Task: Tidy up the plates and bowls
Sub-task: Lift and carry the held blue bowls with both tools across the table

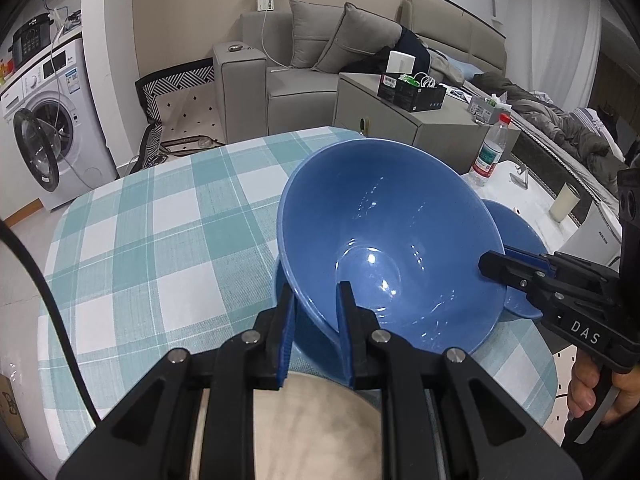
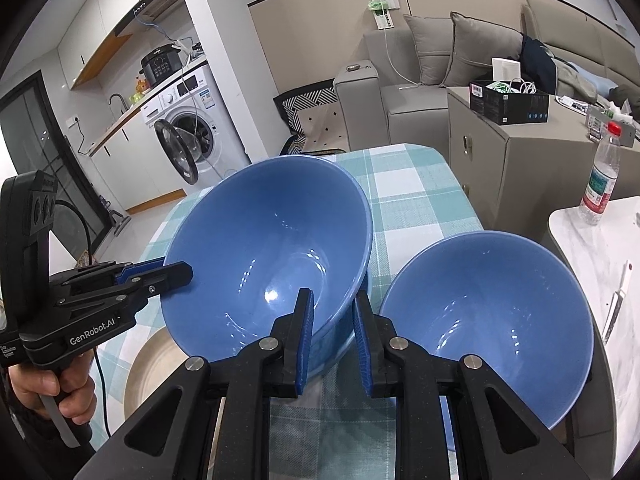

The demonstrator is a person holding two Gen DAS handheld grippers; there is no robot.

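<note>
The left gripper (image 1: 316, 304) is pinching the near rim of the large blue bowl (image 1: 384, 240), one finger sitting inside the bowl and the other pressing on the outer wall, so the bowl is tilting with its opening facing the camera above the checked tablecloth (image 1: 160, 232). The right gripper (image 2: 334, 312) is clamping the same bowl (image 2: 276, 256) on its opposite rim, again with one finger inside and one outside; in the left wrist view its fingertips are showing at the bowl's right edge (image 1: 504, 268). Just to the right of the held bowl, a second blue bowl (image 2: 488, 320) is sitting on the table near its edge, close beside the first; whether they are touching is unclear. A beige plate (image 2: 152, 372) is lying on the cloth below the held bowl, partly hidden by the gripper. Farther out, a water bottle (image 2: 600, 184) is standing on a white side table (image 2: 584, 264).
</note>
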